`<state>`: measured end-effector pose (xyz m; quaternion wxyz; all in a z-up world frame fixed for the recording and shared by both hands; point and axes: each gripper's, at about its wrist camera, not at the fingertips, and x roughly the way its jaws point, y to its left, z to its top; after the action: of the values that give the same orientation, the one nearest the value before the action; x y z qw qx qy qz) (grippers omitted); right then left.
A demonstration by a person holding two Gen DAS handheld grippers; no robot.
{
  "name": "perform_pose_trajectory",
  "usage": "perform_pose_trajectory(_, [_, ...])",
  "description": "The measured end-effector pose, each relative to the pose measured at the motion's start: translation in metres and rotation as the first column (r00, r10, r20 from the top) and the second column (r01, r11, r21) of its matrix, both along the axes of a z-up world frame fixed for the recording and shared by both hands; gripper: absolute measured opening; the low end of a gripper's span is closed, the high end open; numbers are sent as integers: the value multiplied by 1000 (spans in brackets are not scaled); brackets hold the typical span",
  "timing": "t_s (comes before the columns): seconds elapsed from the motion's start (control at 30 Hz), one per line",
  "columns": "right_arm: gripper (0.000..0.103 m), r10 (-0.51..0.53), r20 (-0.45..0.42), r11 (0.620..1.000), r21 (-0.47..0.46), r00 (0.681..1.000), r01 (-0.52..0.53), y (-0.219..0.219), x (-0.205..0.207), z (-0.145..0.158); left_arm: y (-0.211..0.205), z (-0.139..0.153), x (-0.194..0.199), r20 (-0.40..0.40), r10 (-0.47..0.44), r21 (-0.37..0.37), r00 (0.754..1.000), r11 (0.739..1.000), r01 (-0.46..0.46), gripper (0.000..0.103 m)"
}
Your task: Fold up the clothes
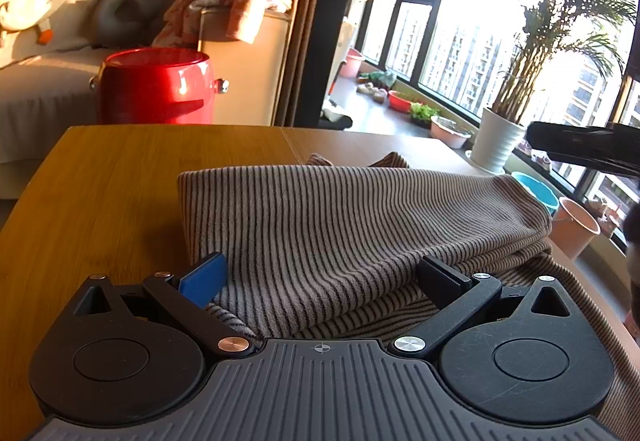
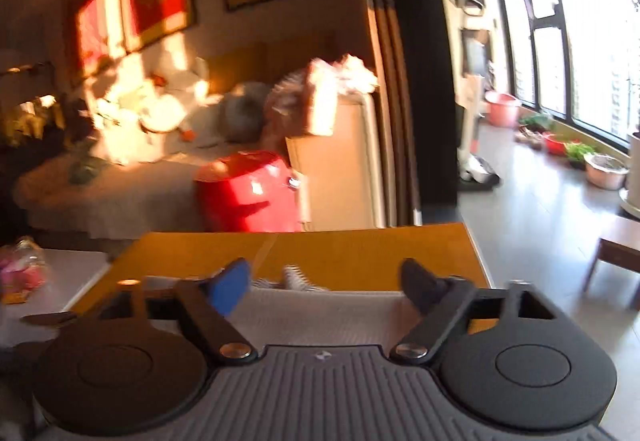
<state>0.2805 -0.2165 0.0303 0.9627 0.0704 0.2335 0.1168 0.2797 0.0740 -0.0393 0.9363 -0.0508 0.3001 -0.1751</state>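
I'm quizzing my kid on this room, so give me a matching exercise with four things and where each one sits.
Things:
1. striped garment
2. red drum stool
3. potted palm
4. pile of pinkish clothes

Places:
A. by the window
B. on the wooden table
C. on top of a pale cabinet
D. on the floor beyond the table

Pairs: 1-B, 2-D, 3-A, 4-C

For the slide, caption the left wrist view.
Open left tool poised over a folded striped garment on the wooden table.
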Motion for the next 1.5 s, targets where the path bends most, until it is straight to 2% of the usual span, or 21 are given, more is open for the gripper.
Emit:
perform_pose_trajectory(0.1, [60,-33,-158,999,-26,987,29,-6,28,-37,0,0,-1,0,0,-2,1000,1000,0,103])
perform_pose_trajectory(0.13, [60,-38,-176,999,-44,984,31,-5,31,-47,0,0,-1,1,-2,-3,1000,1000,2,103])
perform_pose_trajectory(0.2, [61,-37,-144,996,-85,989,25,0,27,-53,0,0,-1,0,-2,-2,1000,1000,2,103])
perform_pose_trajectory(0.43, [61,17,-111,992,-122,994,-30,4,-18,-32,1,0,0,-2,-2,-10,1000,1000,2,103])
perform_pose_trajectory(0.5, [64,17,-160,989,-140,987,-39,2,-23,-43,1,0,-1,-3,-3,-11,1000,1000,3,103])
perform_pose_trajectory(0.53, [70,7,-192,985,-166,981,-39,3,-23,-54,1,0,-1,-3,-3,-11,1000,1000,3,103])
perform_pose_trajectory(0.67, [71,2,-229,992,-121,974,-30,-5,-19,-58,1,0,-2,-3,-2,-14,1000,1000,2,103])
perform_pose_trajectory(0.83, [70,8,-149,993,-114,989,-25,-4,-20,-34,0,6,1,-21,2,-17,1000,1000,-3,103])
perform_pose_trajectory(0.97, [70,12,-77,995,-102,997,-20,-4,-21,-13,4,26,3,-2,-23,-106,1000,994,22,103])
perform_pose_trajectory(1.0, [68,13,-59,995,-99,998,-19,-3,-21,-8,4,29,5,0,-27,-128,1000,991,27,103])
perform_pose_trajectory(1.07, [56,15,-23,995,-93,1000,-17,-3,-21,3,3,28,12,-26,-36,-160,999,987,32,103])
perform_pose_trajectory(1.13, [53,17,12,996,-87,1000,-16,-3,-21,13,0,18,19,-64,-30,-156,997,988,19,103])
perform_pose_trajectory(1.2, [53,44,-18,996,-72,999,-45,4,-14,7,-3,6,20,-56,-17,-120,998,993,10,103])
perform_pose_trajectory(1.27, [53,68,-116,994,-81,991,-78,15,-1,-17,-7,2,17,-23,-20,-66,1000,998,18,103])
perform_pose_trajectory(1.3, [54,70,-156,992,-94,985,-86,20,2,-30,-10,1,16,-12,-23,-47,1000,999,22,103])
perform_pose_trajectory(1.37, [54,65,-168,983,-160,984,-92,32,3,-45,-10,1,15,-10,-24,-44,1000,999,23,103])
perform_pose_trajectory(1.4, [55,77,-163,975,-194,984,-108,39,4,-39,-9,1,15,-10,-23,-51,1000,998,23,103])
perform_pose_trajectory(1.5, [55,133,-101,974,-172,986,-149,47,10,-5,-5,0,13,-8,-21,-75,1000,997,20,103])
